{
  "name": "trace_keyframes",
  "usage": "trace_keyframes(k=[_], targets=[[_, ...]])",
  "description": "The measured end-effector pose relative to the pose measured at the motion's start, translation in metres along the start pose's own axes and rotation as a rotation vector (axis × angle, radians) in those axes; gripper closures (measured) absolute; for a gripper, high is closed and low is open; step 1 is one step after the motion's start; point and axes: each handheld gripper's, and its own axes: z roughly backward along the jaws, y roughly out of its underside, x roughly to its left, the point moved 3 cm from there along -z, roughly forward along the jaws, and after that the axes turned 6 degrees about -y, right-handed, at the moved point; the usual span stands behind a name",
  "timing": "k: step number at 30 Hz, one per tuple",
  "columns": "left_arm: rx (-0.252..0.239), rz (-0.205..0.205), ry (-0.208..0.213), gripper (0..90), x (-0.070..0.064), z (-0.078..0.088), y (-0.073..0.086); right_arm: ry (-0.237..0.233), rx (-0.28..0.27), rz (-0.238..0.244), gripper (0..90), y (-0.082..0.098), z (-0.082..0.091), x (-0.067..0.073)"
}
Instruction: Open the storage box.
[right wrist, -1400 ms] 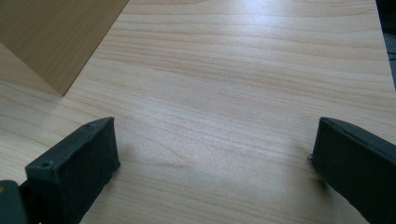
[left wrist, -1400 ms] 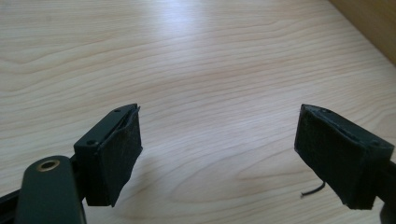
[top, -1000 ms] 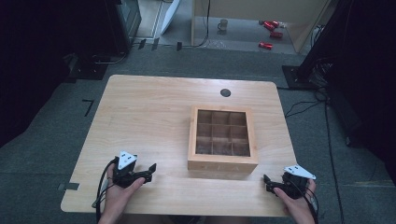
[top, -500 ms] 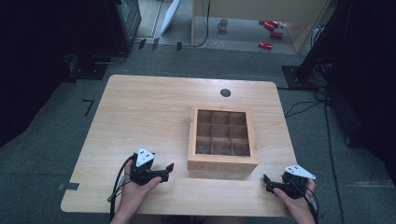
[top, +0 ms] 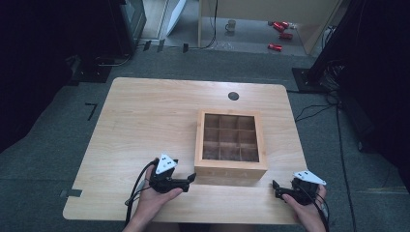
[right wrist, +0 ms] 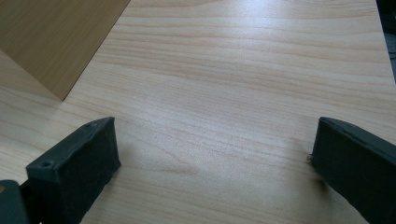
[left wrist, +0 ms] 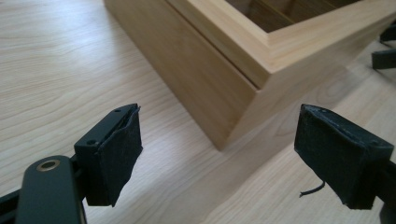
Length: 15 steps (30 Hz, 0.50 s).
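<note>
Wooden compartment box (top: 230,140), nine cells under a framed lid, sits right of centre on the tabletop (top: 145,116), lid down. Left gripper (top: 189,179) is just beside the box's near-left corner, fingers (left wrist: 114,156) spread wide, corner framed between them in the left gripper view, no contact. Right gripper (top: 275,189) rests near the front edge, off the near-right corner, fingers (right wrist: 74,172) spread, holding nothing. Judgement: approach only; nothing gripped, lid unopened. Left to do: close on the box or lid and work it.
</note>
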Motion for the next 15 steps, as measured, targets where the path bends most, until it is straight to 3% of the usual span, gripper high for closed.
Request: trace_keyframes(k=[5, 7, 10, 15], targets=[[0.008, -0.006, 0.016, 17.5, -0.008, -0.006, 0.0, 0.002, -0.002, -0.002, 1.7, 0.0, 0.0, 0.0], [0.013, -0.015, 0.023, 22.7, -0.011, -0.009, 0.0, 0.011, -0.011, -0.031, 11.2, -0.001, 0.003, 0.002], [0.023, -0.034, 0.023, 26.9, -0.015, -0.013, 0.0, -0.045, -0.044, -0.076, 13.0, -0.004, 0.008, 0.007], [0.042, -0.051, 0.017, 36.4, -0.02, -0.018, -0.001, -0.079, -0.077, -0.093, 13.3, -0.013, 0.018, 0.017]])
